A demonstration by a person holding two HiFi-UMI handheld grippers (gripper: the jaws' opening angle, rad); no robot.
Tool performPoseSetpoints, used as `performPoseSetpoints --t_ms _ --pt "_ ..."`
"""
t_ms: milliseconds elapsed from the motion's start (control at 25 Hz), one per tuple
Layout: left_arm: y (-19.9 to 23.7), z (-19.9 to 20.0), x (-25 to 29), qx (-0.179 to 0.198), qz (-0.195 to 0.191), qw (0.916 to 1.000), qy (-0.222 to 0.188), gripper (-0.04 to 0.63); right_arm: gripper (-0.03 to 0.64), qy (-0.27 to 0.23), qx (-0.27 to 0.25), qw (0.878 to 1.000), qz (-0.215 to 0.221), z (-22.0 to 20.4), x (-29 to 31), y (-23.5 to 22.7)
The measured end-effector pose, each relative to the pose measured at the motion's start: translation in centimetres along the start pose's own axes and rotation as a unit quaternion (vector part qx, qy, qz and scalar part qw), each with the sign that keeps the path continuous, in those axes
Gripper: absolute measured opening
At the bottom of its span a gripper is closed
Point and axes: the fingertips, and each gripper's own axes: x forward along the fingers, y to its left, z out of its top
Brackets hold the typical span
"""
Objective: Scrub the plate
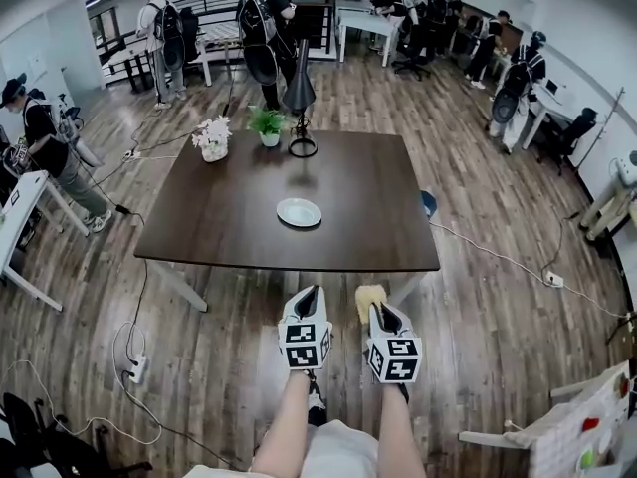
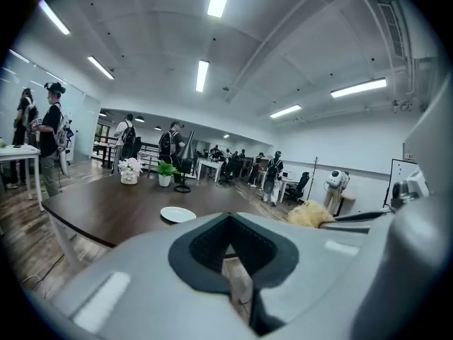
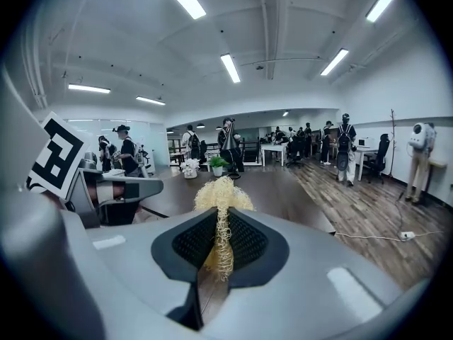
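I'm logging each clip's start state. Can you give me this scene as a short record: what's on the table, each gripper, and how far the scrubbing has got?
table: dark top
plate: white, flat on the table, near its front middle
far edge: flowers, plant, lamp
left gripper: jaws together, nothing between them, short of the table
right gripper: shut on a yellow scrubber, short of the table
progress: scrubber not yet on the plate
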Motion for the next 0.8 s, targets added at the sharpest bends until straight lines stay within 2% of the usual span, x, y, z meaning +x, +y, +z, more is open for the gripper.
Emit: performPoseSetpoints --t_ms 160,400,800 --pt "1.7 1.6 3.2 0.002 -0.006 1.0000 -0.003 0.002 0.061 0.005 -0.009 1.000 -0.001 1.6 3.6 -0.7" --pt "5.7 4.1 6.1 -0.003 -0.006 0.9999 -0.011 0.002 0.061 -0.002 -0.027 1.000 0.013 4.9 8.4 0.5" --pt "9.6 3.5 6.8 -0.010 -0.001 0.9999 0.000 0.002 0.061 0.014 -0.020 0.999 0.023 4.5 12.3 2.0"
